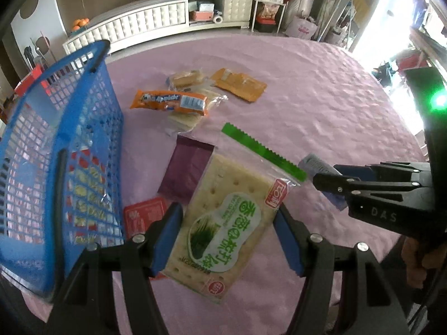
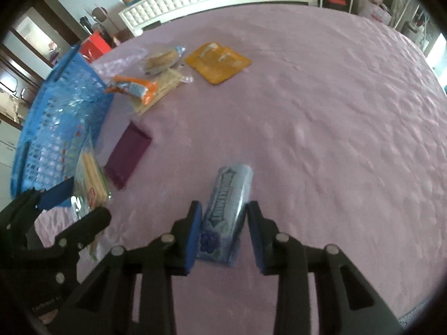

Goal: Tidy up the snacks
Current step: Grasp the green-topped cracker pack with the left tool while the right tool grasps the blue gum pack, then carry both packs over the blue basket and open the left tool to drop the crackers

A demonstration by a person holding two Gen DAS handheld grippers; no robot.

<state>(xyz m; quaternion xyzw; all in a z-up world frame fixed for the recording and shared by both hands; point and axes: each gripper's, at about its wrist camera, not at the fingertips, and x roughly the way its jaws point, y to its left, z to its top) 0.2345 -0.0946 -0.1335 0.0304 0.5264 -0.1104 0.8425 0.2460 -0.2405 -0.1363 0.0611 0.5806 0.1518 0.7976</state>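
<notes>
Pink tablecloth (image 2: pixel 321 111), white cabinet behind | your left gripper (image 1: pixel 227 240) clamps the scallion cracker pack (image 1: pixel 223 223), pads on both edges | blue basket (image 1: pixel 56 150) left of those fingers, packets inside, not readable | your right gripper (image 2: pixel 223 234) pads against the grape mint roll (image 2: pixel 226 209), roll lying lengthwise between the fingers | other snacks loose beyond.

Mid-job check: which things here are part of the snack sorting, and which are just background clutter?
Job: blue basket, cracker pack in left gripper, gum pack in right gripper, purple packet, orange wafer bar.
Clutter: white cabinet, oranges.
</notes>
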